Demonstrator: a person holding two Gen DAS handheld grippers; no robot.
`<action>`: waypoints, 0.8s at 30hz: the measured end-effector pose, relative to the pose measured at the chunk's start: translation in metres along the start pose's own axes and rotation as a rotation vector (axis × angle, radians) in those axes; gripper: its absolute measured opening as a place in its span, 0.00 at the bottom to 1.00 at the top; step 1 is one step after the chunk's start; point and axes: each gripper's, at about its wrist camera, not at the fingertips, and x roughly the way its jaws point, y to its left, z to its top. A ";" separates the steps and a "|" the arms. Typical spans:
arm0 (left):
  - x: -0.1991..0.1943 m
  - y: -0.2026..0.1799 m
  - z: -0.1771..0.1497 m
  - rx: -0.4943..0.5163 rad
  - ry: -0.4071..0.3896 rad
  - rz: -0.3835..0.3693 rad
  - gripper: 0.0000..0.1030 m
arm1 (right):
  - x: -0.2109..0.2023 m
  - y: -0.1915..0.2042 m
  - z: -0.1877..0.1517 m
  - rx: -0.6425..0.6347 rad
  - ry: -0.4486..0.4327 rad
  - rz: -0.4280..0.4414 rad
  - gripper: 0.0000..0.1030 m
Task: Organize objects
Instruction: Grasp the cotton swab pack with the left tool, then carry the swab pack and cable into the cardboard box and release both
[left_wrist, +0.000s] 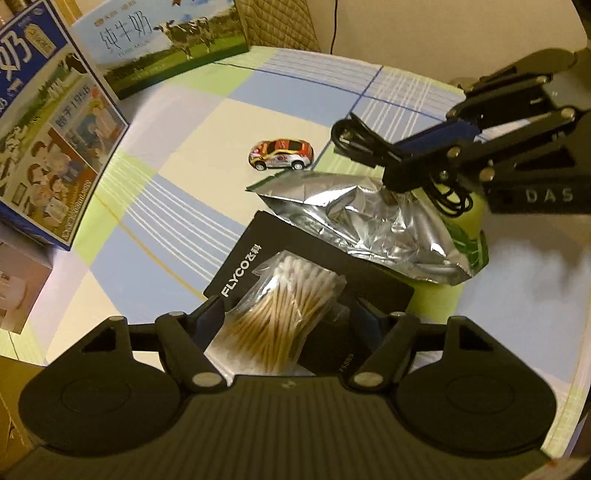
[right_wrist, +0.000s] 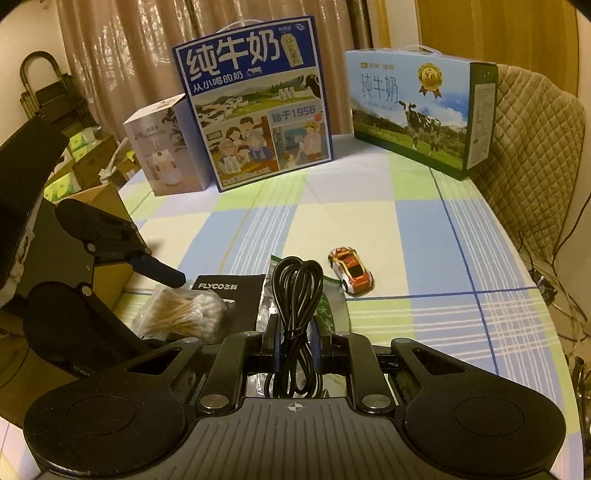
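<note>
My right gripper (right_wrist: 295, 334) is shut on a coiled black cable (right_wrist: 295, 295) and holds it above a crumpled silver foil bag (left_wrist: 369, 225); the cable also shows in the left wrist view (left_wrist: 362, 142). My left gripper (left_wrist: 286, 312) is open around a clear bag of cotton swabs (left_wrist: 284, 314), which lies on a black FLYCO box (left_wrist: 251, 258). The swabs (right_wrist: 184, 314) and the box (right_wrist: 229, 299) also show in the right wrist view. A small orange and white toy car (left_wrist: 282, 154) stands on the checked tablecloth beyond the foil bag.
Two milk cartons stand at the back of the table, a blue one (right_wrist: 255, 110) and a green and white one (right_wrist: 421, 110). A grey box (right_wrist: 166, 144) stands left of them. A quilted chair (right_wrist: 532, 147) is at the right. A cardboard box (right_wrist: 107, 206) is off the left edge.
</note>
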 end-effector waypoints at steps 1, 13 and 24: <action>0.001 0.001 0.001 -0.001 -0.002 -0.007 0.68 | 0.000 0.000 0.000 -0.001 0.002 0.000 0.12; 0.000 0.004 0.003 -0.084 0.009 -0.054 0.29 | 0.003 -0.001 -0.001 0.012 0.010 0.002 0.12; -0.026 -0.007 -0.007 -0.394 -0.017 -0.017 0.21 | -0.002 -0.002 -0.005 0.041 -0.012 0.020 0.12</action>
